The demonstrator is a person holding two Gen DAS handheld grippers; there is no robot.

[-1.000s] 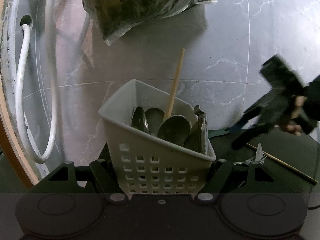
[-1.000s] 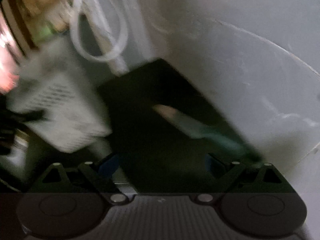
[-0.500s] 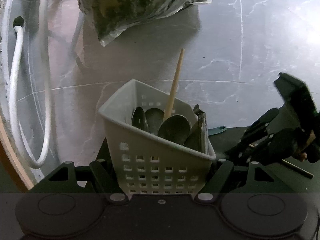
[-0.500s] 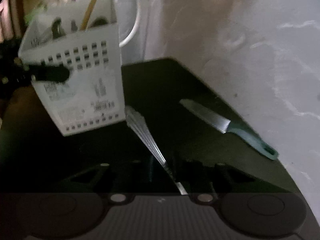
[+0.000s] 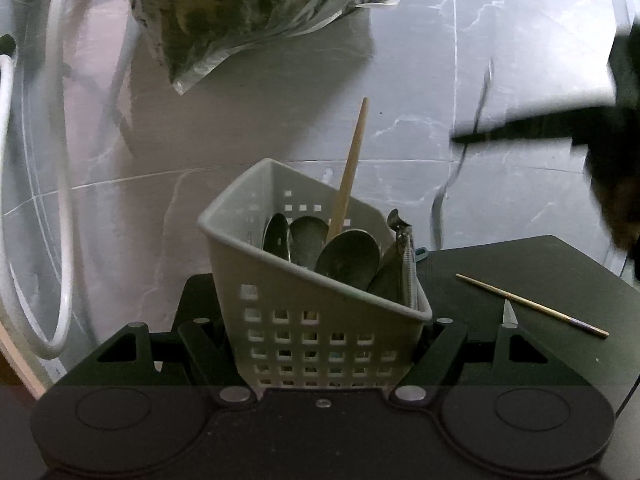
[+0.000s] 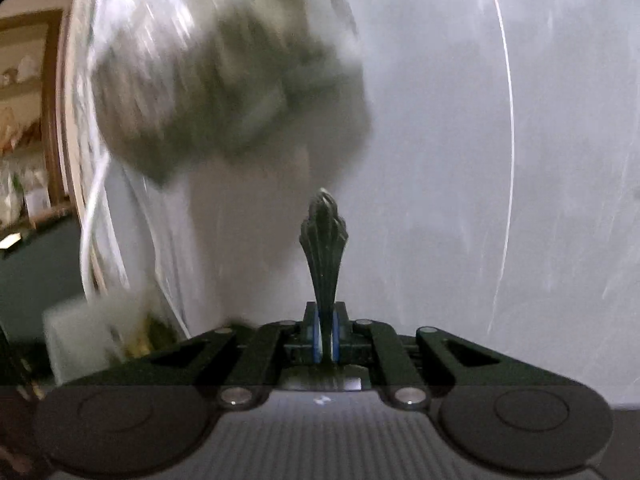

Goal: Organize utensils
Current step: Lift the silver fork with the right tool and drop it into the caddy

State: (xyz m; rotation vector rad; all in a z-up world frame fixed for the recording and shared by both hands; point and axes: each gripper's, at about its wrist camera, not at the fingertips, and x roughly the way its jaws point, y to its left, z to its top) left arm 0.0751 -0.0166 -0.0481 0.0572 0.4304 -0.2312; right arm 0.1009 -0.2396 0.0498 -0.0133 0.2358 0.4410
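My left gripper (image 5: 320, 320) is shut on a white slotted basket (image 5: 296, 320), its fingers pressing both sides. Spoons (image 5: 348, 258) and a wooden chopstick (image 5: 350, 176) stand in the basket. Up at the right, my blurred right gripper (image 5: 520, 128) carries a thin metal utensil (image 5: 460, 160) that hangs above the black mat (image 5: 540, 264). In the right wrist view, the right gripper (image 6: 326, 320) has its jaws closing, pads on the utensil's ribbed handle (image 6: 325, 248), which points straight ahead. A second chopstick (image 5: 532, 306) lies on the mat.
A plastic bag of greens (image 5: 248, 12) leans on the grey marble wall behind the basket. A white hose (image 5: 64, 240) loops at the left. A teal handle (image 5: 420, 254) peeks from behind the basket, and a pointed metal tip (image 5: 509, 312) shows over my left gripper's right finger.
My right gripper closed on the metal utensil lying on the mat, then lifted it and swung upward, so it now faces the wall and the bag. The left gripper held the basket still.
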